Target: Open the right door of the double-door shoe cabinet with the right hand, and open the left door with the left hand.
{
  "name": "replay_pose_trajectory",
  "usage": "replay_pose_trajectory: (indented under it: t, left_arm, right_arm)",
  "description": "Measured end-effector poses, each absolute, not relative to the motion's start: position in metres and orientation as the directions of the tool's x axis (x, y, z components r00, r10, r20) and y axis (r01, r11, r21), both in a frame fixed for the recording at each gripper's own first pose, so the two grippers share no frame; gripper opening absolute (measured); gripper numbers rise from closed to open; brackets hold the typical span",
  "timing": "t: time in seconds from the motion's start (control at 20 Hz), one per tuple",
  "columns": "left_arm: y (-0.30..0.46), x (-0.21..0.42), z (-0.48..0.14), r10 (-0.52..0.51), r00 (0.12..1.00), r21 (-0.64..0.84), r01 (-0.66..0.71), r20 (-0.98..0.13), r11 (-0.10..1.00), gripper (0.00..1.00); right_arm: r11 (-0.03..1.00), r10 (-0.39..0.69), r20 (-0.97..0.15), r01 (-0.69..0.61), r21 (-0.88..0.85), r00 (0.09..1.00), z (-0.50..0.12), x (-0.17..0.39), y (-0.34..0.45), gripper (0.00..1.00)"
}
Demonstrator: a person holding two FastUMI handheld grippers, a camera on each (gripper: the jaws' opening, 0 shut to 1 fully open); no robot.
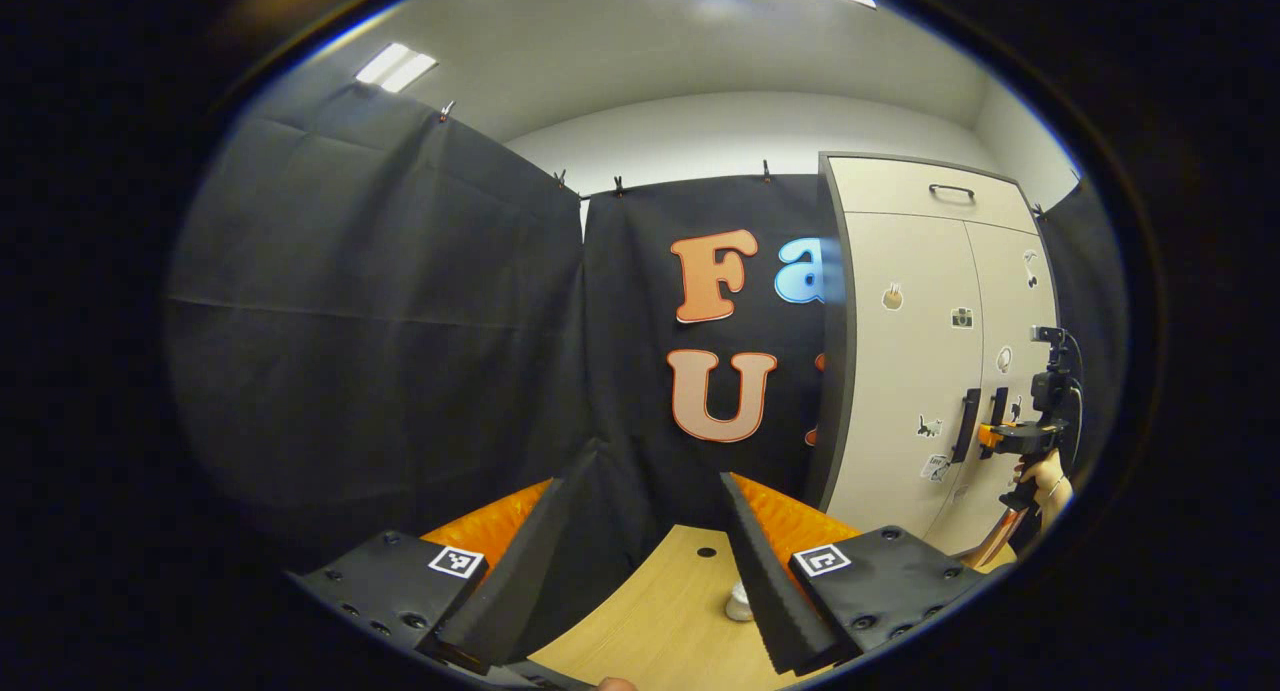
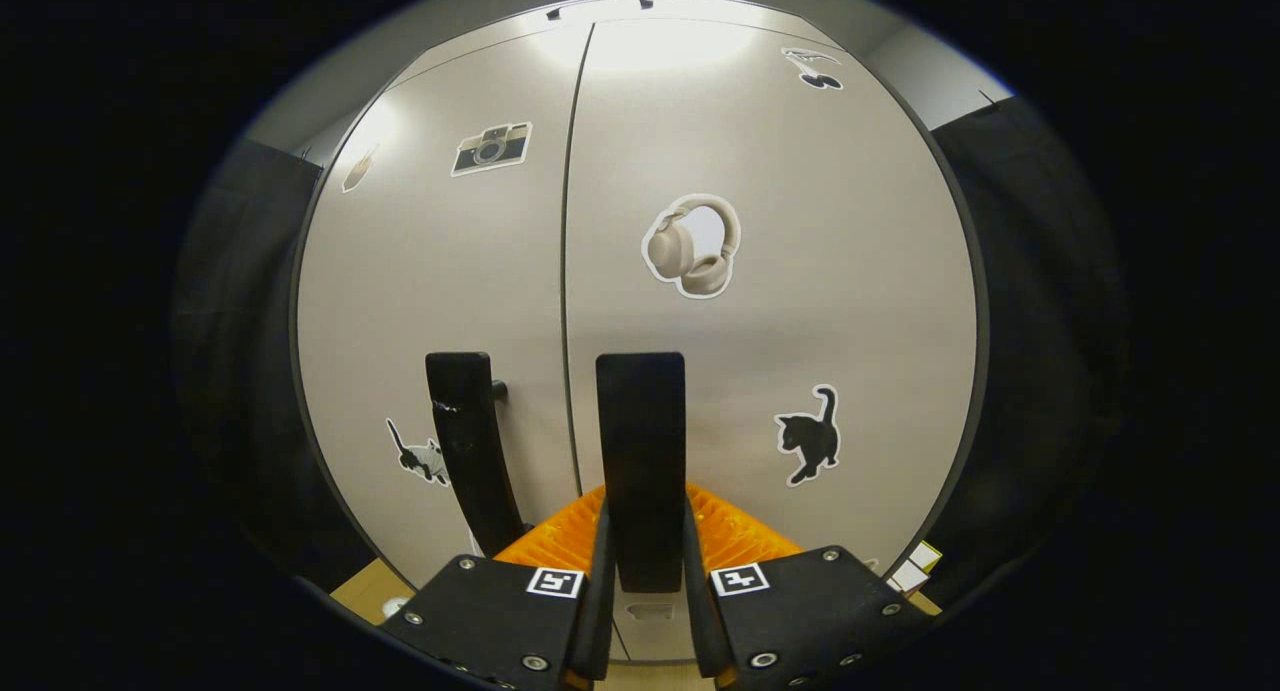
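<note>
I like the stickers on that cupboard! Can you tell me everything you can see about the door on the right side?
The right door is a tall, smooth, pale beige panel, shut and flush beside the left door, with a thin dark seam between them. It carries a headphones sticker, a black cat sticker and a small dark sticker near the top. Its black handle, a flat upright bar, stands by the seam. The right gripper has one finger on each side of that handle and looks closed on it.
</note>
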State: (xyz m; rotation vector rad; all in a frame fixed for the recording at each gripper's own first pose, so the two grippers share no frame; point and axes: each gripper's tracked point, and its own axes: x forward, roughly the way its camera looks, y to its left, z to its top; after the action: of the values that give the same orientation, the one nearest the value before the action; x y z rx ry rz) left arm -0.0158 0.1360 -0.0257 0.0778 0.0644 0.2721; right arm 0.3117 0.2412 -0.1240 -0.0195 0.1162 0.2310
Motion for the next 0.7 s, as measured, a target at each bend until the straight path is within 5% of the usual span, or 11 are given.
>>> replay_pose_trajectory:
  t: [0.3,0.7]
  left_arm:
    - [0.147,-0.04,-0.018,0.292,0.955,0.096,-0.288,-0.041,0.953,0.97]
    - [0.147,-0.068,-0.013,0.28,0.959,0.073,-0.277,-0.04,0.958,0.96]
  right_arm:
    - [0.972,0.232,-0.083,-0.233,0.001,0.969,-0.12,0.296,0.235,0.18]
    - [0.976,0.219,-0.105,-0.22,0.008,0.97,-0.117,0.273,0.221,0.11]
